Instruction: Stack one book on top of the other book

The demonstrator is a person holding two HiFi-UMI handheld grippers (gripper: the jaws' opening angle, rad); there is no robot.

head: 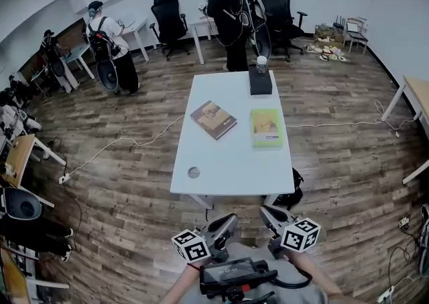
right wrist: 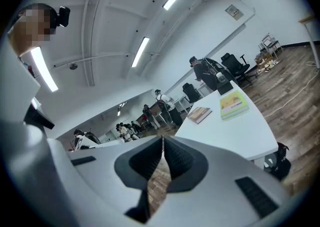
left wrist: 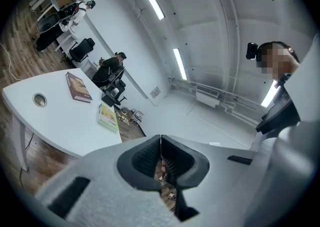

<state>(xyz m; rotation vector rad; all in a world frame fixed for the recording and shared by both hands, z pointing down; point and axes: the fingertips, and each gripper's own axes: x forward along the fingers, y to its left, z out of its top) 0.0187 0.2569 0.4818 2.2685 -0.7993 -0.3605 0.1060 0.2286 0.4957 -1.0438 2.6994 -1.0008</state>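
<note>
Grippers, left (head: 224, 228) and right (head: 271, 219), jaws together and empty, approach the desk (head: 228, 162); next, open on the brown book (head: 213, 120).

We see the left gripper (left wrist: 160, 141) low in the view, jaws closed together with nothing between them. Past it to the left is a white worktop (left wrist: 55, 121). A brown book (left wrist: 78, 87) lies flat on it, and a green book (left wrist: 107, 118) lies flat to its right, near the worktop's right edge. The two are apart, not touching. A round grommet (left wrist: 39, 100) sits nearer, left of the brown book. A person (left wrist: 111, 67) stands at the far end, with an office chair (left wrist: 80, 49) further left. Wood floor (left wrist: 15, 56) shows at left and strip ceiling lights (left wrist: 152, 0) overhead.
</note>
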